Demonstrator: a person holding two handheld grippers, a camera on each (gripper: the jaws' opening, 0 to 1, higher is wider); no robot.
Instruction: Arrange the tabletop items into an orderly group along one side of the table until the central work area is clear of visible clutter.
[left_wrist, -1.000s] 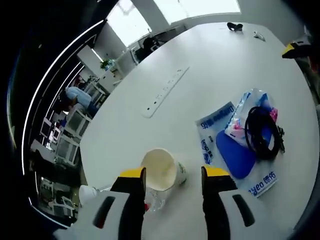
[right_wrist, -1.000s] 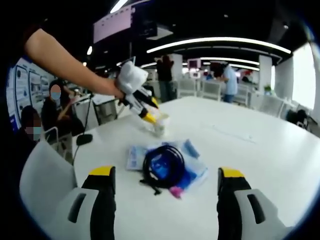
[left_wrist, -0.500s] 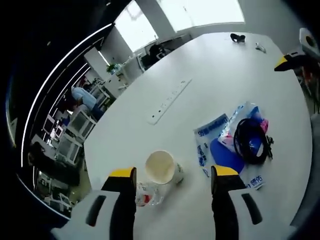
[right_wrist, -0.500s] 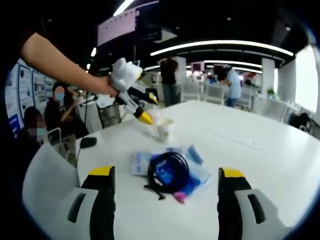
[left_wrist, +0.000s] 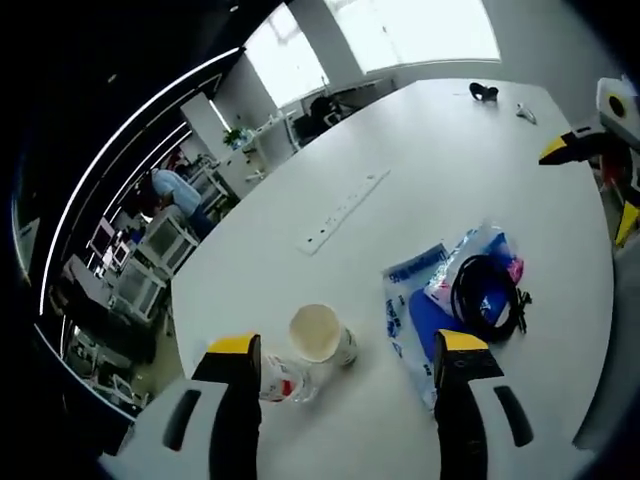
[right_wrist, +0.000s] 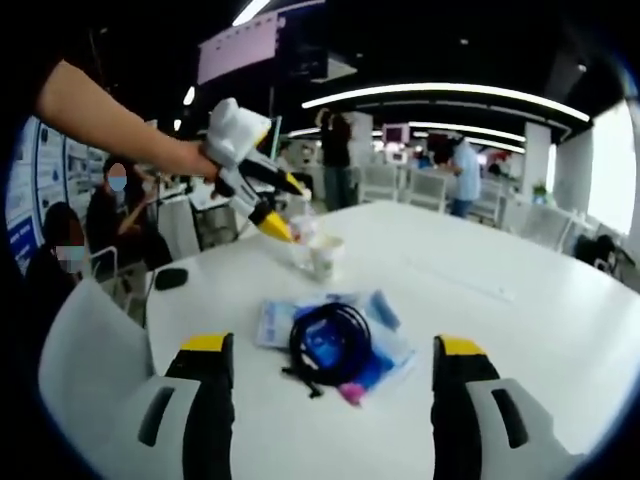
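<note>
A white paper cup (left_wrist: 318, 335) stands upright on the white table (left_wrist: 440, 170), with a crumpled clear plastic bottle (left_wrist: 283, 382) lying right beside it. My left gripper (left_wrist: 347, 352) hangs open and empty above and behind the cup. Right of the cup lie blue-and-white packets (left_wrist: 412, 295) with a black cable coil (left_wrist: 485, 300) on top. My right gripper (right_wrist: 332, 347) is open and empty, short of the cable coil (right_wrist: 325, 340). Beyond it stands the cup (right_wrist: 324, 256), with the left gripper (right_wrist: 283, 207) in a hand above it.
A white power strip (left_wrist: 342, 197) lies flat across the table's middle. A small black thing (left_wrist: 484, 92) and a small white thing (left_wrist: 524, 113) sit at the far end. A dark mouse-like object (right_wrist: 170, 278) lies near the table edge, a white chair (right_wrist: 90, 350) beside it. People sit beyond.
My left gripper has drawn up and back from the cup, which stays standing on the table and now looks smaller. The right gripper has hardly moved.
</note>
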